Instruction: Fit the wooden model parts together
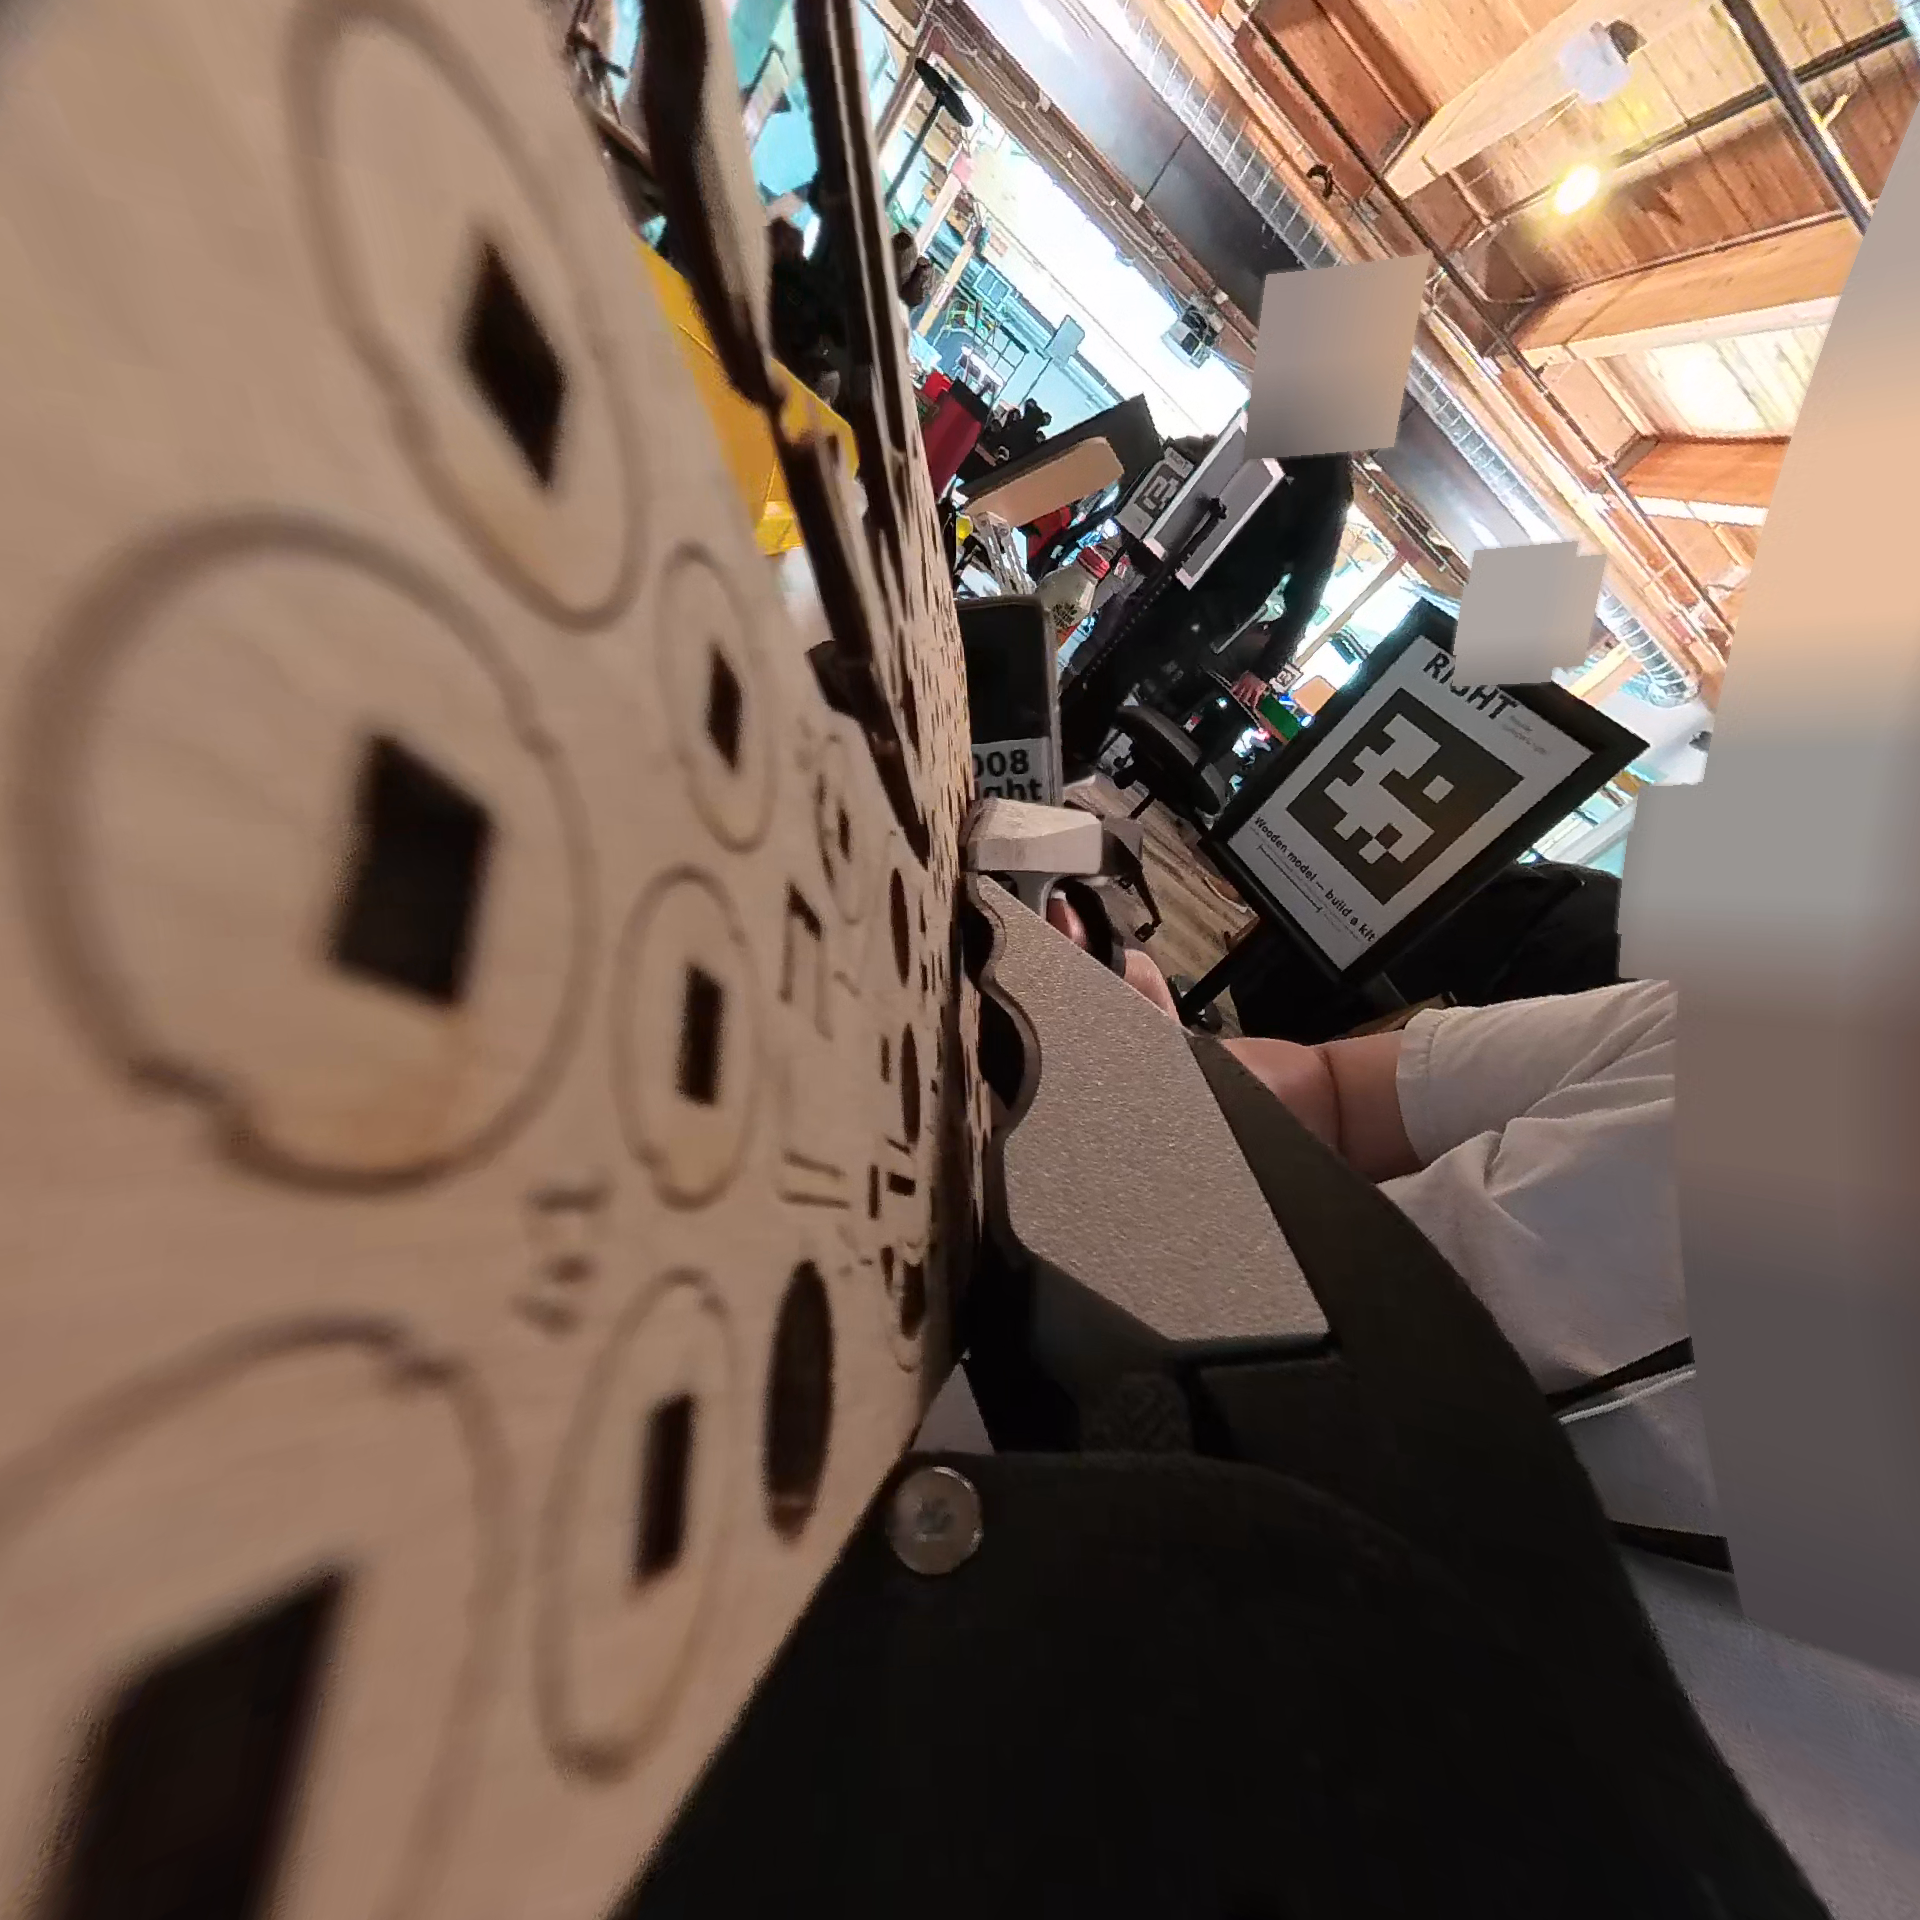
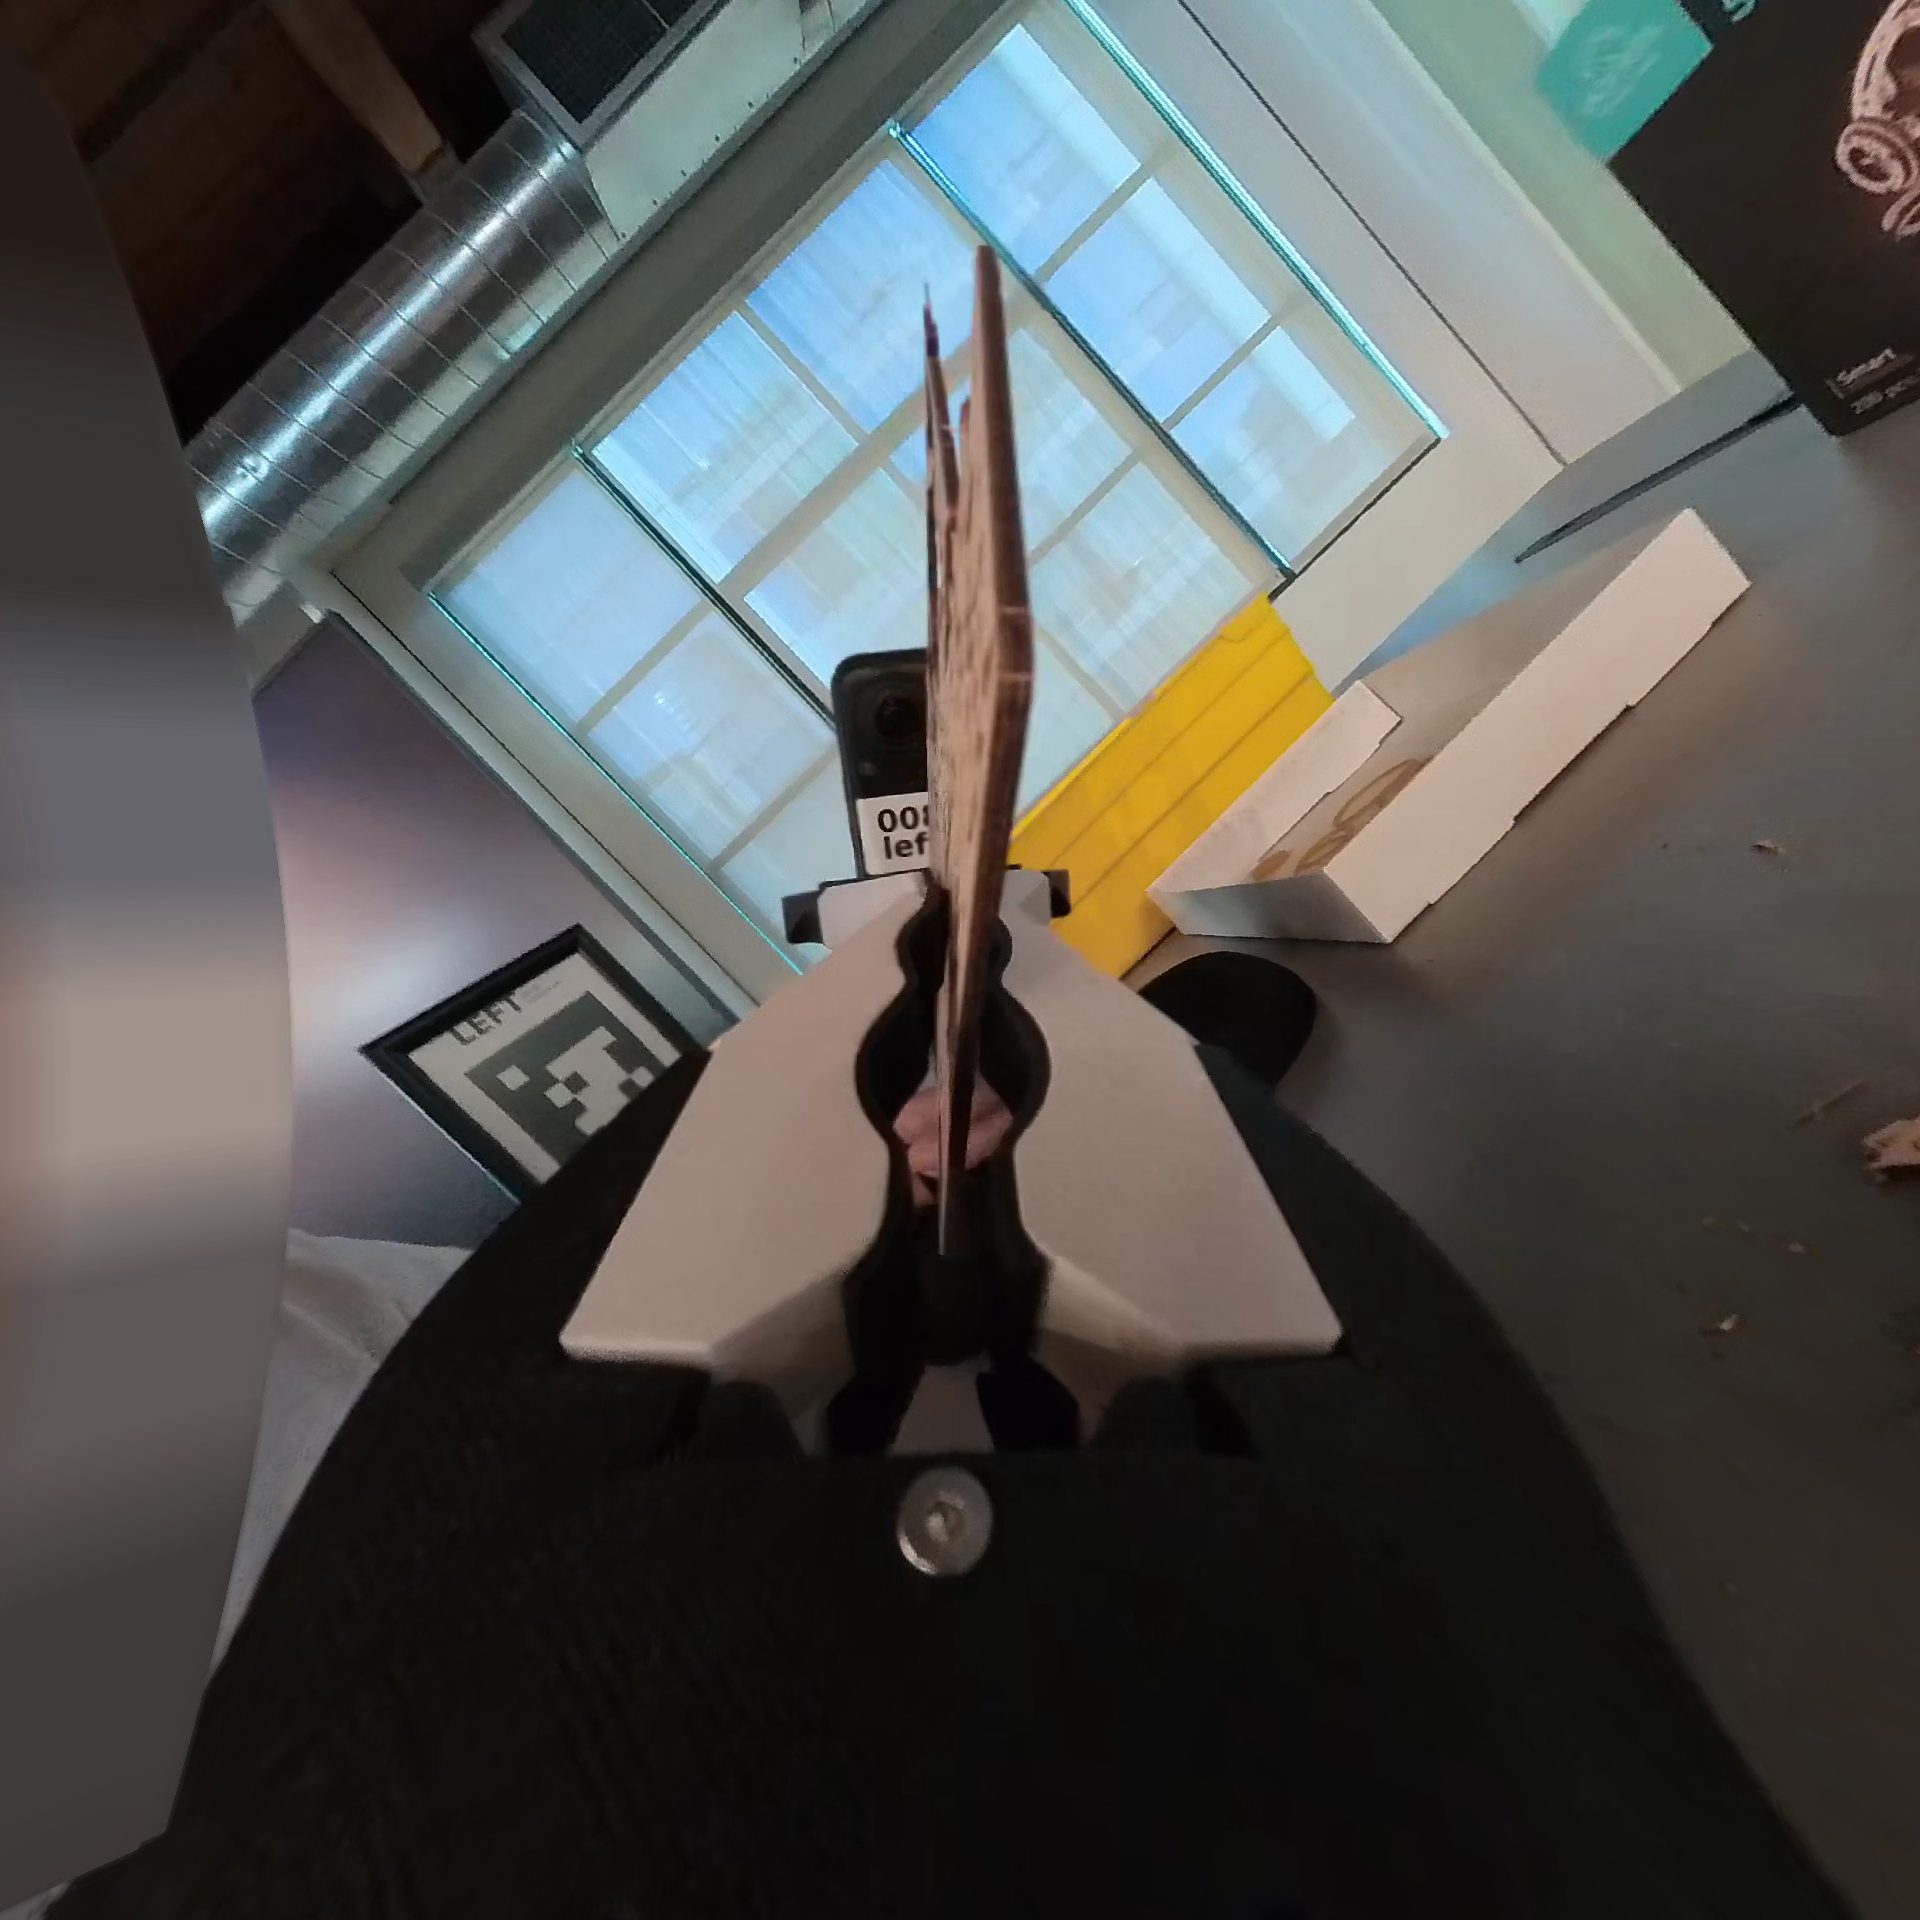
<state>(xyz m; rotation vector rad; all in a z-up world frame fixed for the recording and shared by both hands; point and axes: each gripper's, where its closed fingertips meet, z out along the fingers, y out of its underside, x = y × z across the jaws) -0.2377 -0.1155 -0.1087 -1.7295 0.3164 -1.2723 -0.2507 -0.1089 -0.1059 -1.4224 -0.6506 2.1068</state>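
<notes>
A laser-cut wooden sheet (image 1: 343, 831) with round parts and square holes fills the left half of the left wrist view, very close and blurred. My left gripper (image 1: 961, 935) is shut on its edge; only the right finger (image 1: 1122, 1143) shows, the other is hidden behind the sheet. In the right wrist view the wooden sheet (image 2: 982, 644) stands edge-on, with a thinner second layer just to its left. My right gripper (image 2: 961, 935) is shut on it. The two grippers face each other tip to tip, with the right gripper (image 1: 1029, 842) beyond the sheet and the left gripper (image 2: 925, 904) opposite.
A white box (image 2: 1455, 748) with wooden parts and a yellow bin (image 2: 1174, 790) sit on the dark table (image 2: 1558, 1195). A dark box (image 2: 1818, 208) stands at the far right, with wood scraps (image 2: 1891, 1143) nearby. Framed marker signs (image 1: 1413, 810) (image 2: 540, 1081) stand behind. A white sleeve (image 1: 1527, 1122) is at the right.
</notes>
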